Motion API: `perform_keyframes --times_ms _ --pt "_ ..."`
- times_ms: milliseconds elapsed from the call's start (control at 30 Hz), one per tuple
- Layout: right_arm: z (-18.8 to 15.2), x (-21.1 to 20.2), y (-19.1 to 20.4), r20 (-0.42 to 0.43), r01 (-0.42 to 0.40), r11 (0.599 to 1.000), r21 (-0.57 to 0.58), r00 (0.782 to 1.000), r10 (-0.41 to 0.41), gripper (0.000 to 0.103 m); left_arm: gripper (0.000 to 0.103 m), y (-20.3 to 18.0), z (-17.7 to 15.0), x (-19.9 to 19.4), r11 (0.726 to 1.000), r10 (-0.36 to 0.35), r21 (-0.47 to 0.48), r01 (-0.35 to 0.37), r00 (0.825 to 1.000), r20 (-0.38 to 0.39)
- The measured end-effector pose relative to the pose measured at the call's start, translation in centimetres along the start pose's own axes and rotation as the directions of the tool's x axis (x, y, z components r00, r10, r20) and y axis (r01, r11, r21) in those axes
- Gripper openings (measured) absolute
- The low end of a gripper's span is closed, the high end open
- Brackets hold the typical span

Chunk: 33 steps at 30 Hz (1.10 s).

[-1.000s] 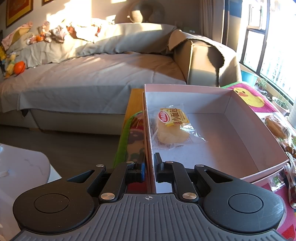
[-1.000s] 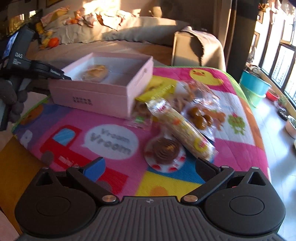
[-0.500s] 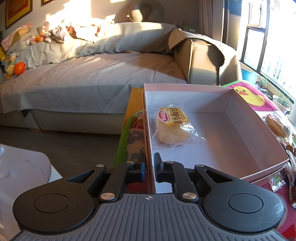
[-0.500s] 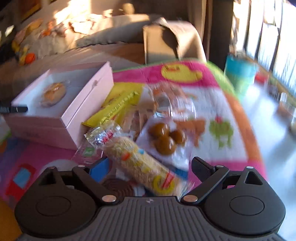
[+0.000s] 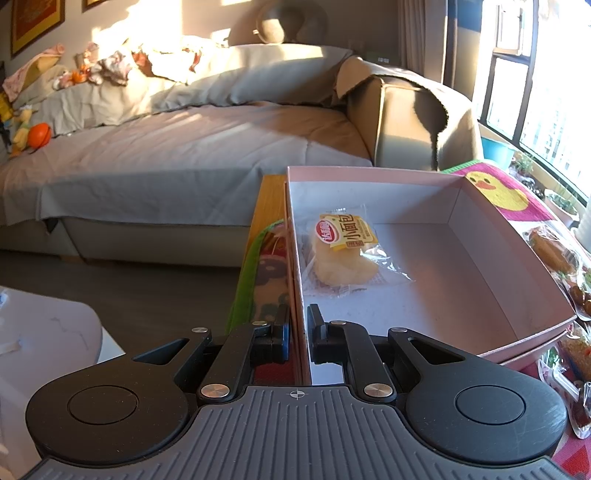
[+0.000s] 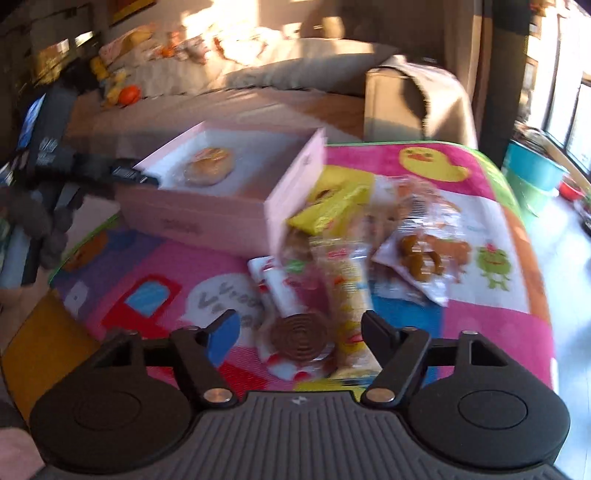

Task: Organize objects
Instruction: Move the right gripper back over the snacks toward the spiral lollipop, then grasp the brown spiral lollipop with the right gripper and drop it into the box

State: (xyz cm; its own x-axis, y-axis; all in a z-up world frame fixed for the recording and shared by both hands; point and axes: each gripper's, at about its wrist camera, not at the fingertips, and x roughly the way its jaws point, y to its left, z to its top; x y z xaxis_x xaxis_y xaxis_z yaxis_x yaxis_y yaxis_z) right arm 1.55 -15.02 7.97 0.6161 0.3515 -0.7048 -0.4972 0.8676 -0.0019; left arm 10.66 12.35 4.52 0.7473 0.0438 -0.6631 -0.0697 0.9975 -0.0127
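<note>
My left tongs (image 5: 298,330) are clamped on the near left wall of the pink box (image 5: 369,173), one finger outside, one inside. A wrapped bread bun (image 5: 341,254) lies inside the box toward its left side. My right tongs (image 6: 300,328) have just been closing, yet the fingers stand apart around a chocolate swirl snack (image 6: 301,336) and a long wrapped biscuit pack (image 6: 347,291) on the colourful mat (image 6: 491,328), gripping neither.

A sunlit home living room: a grey-covered sofa (image 5: 192,155) with pillows and soft toys (image 5: 29,133) along its back edge, framed pictures (image 5: 35,22) on the wall, and a children's cartoon mat (image 6: 461,221) near tall windows (image 5: 535,81).
</note>
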Motion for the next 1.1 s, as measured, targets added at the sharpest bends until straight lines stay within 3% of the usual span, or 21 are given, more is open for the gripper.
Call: perform_keyframes --times_ms 167,367,400,467,800,1100 --pt "-0.2 3.1 1.3 -0.019 0.015 0.997 -0.076 1.0 -0.016 0.073 0.012 -0.1 -0.1 0.0 1.0 0.005 0.006 -0.005 1.0 -0.001" --pt "0.0 4.5 0.4 -0.054 -0.006 1.0 -0.021 0.999 0.005 0.074 0.012 -0.2 0.1 -0.1 1.0 0.011 0.01 -0.011 1.0 -0.002" --pt "0.1 4.4 0.5 -0.064 -0.003 1.0 -0.021 0.998 0.002 0.073 0.012 -0.2 0.1 -0.1 1.0 0.011 0.009 -0.011 1.0 -0.001" --pt "0.1 3.8 1.1 -0.075 -0.004 0.999 -0.036 0.997 0.002 0.052 0.012 -0.1 0.0 -0.1 1.0 0.007 0.005 -0.007 1.0 0.001" --pt "-0.7 0.9 3.3 -0.143 -0.038 0.998 -0.046 0.989 0.031 0.053 0.012 0.0 -0.1 -0.2 1.0 0.001 -0.005 -0.001 1.0 0.004" --pt "2.0 -4.1 4.4 -0.069 -0.089 0.995 -0.046 0.994 0.086 0.053 0.012 0.5 -0.1 -0.3 0.999 -0.028 -0.029 0.028 1.0 0.006"
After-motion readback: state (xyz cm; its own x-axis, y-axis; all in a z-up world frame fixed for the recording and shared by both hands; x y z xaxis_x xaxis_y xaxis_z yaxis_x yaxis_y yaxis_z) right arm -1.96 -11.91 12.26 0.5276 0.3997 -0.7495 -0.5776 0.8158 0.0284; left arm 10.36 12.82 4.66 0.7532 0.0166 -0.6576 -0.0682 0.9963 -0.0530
